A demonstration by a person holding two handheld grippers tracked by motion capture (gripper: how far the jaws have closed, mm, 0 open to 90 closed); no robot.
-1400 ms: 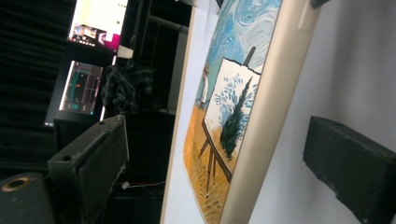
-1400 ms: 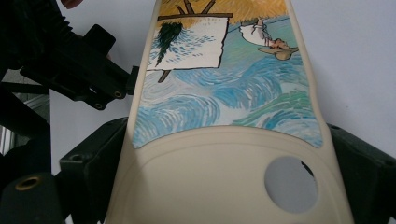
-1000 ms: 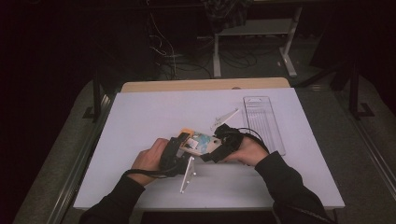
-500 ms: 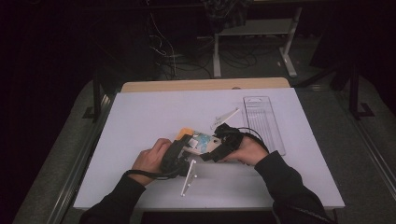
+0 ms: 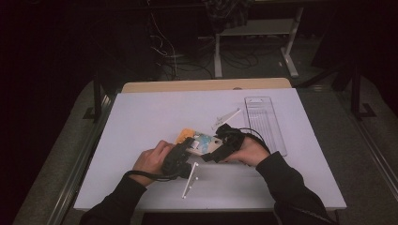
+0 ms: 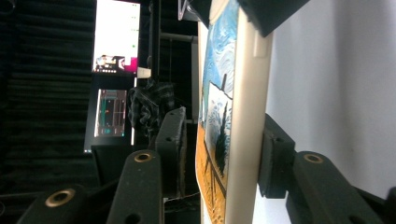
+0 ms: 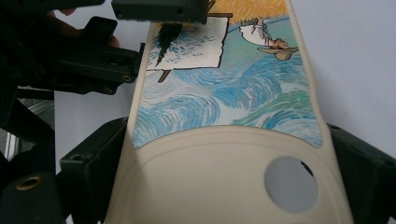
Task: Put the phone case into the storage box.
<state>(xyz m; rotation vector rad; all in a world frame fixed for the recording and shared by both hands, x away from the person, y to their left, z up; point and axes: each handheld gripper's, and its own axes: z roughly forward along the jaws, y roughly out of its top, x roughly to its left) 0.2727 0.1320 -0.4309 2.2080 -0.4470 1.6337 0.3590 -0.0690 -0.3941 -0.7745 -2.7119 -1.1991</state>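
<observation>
Phone case [image 5: 202, 142]: cream, painted panel, held above the white desk [image 5: 141, 117], between both hands.
Right gripper [image 5: 217, 151]: jaws clamp the case's long edges at its camera-hole end [image 7: 290, 184].
Left gripper [image 5: 187, 149]: jaws have just been closing; one touches the case's back, the other stands just off its painted face.
Clear tray [image 5: 265, 123]: right of the hands.
</observation>
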